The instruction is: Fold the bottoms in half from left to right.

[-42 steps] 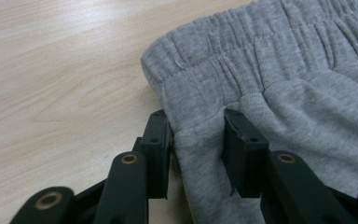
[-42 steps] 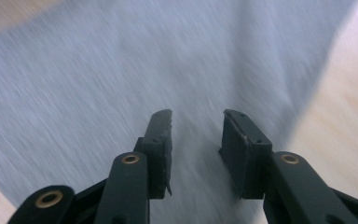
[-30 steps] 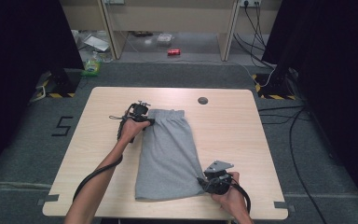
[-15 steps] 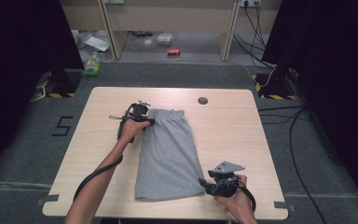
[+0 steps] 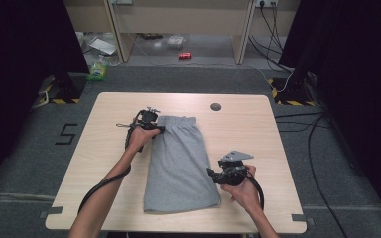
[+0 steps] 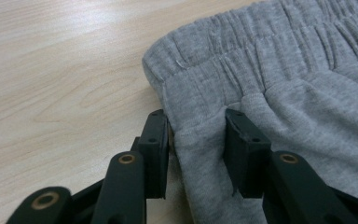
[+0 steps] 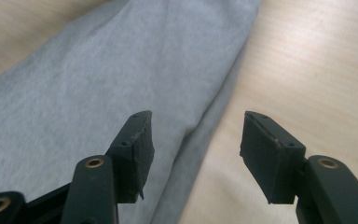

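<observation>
Grey shorts lie folded lengthwise on the wooden table, waistband at the far end. My left gripper sits at the waistband's left corner. In the left gripper view its jaws pinch a fold of the shorts just below the elastic. My right gripper hovers by the shorts' right edge near the hem. In the right gripper view it is open; its jaws have just been opening, and they touch no cloth. The shorts' edge lies under them.
A round cable hole sits near the table's far edge. On the floor beyond are a red can, a green bottle and cables at the right. Bare wood lies right of the shorts.
My right gripper has drawn back to the right and risen off the shorts, with its jaws spread wider. The left gripper and the shorts have stayed put.
</observation>
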Motion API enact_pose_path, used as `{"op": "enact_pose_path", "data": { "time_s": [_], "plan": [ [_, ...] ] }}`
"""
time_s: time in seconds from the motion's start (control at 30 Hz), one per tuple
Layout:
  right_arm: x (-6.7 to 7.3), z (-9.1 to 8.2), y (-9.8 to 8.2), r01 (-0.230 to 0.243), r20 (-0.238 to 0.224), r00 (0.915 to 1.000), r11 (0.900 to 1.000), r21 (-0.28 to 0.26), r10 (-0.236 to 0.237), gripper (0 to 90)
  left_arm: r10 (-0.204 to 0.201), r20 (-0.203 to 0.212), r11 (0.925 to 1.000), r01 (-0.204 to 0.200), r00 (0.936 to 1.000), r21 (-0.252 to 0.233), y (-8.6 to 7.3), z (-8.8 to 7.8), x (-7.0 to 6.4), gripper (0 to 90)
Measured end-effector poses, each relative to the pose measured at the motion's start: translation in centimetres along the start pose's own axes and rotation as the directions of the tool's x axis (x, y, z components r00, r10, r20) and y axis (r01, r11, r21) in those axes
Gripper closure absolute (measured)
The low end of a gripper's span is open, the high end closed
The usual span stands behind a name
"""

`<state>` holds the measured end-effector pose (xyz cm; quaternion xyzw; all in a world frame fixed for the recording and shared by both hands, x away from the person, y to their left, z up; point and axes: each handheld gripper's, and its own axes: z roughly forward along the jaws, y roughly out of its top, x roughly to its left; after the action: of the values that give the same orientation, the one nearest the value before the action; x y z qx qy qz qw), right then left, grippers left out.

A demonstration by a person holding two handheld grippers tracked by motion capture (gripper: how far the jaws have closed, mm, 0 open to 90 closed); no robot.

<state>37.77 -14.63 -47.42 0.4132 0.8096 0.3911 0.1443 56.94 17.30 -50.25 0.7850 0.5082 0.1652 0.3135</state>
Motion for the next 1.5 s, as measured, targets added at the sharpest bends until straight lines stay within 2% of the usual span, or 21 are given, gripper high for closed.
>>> {"op": "enact_pose_path", "data": {
  "time_s": [0.17, 0.37, 0.57, 1.07, 1.5],
  "plan": [
    [-0.7, 1.2, 1.9, -0.008, -0.006, 1.0, 1.0, -0.011, 0.008, 42.7, -0.001, 0.0, 1.0, 0.001, 1.0, -0.002, 0.0, 0.0, 0.0, 61.7],
    [-1.3, 2.9, 3.5, -0.028, -0.009, 0.9996, 1.0, 0.004, 0.028, 39.9, 0.0, 0.001, 1.0, 0.0, 1.0, 0.0, 0.0, 0.0, 0.0, 61.7],
    [-1.6, 4.2, 4.7, -0.036, -0.009, 0.9993, 0.999, 0.008, 0.036, 37.3, 0.001, 0.003, 1.0, -0.001, 1.0, 0.003, 0.0, 0.0, 0.0, 61.7],
    [-3.0, 6.1, 7.3, -0.075, -0.003, 0.9972, 0.997, -0.019, 0.075, 34.2, 0.003, 0.005, 0.9999, -0.003, 1.0, 0.015, 0.2, 0.0, 0.1, 61.6],
    [-3.9, 8.3, 9.4, -0.088, 0.006, 0.9961, 0.996, -0.004, 0.088, 32.9, 0.002, 0.003, 0.9999, -0.002, 1.0, 0.012, 0.2, 0.0, 0.0, 61.6]
  ]
}}
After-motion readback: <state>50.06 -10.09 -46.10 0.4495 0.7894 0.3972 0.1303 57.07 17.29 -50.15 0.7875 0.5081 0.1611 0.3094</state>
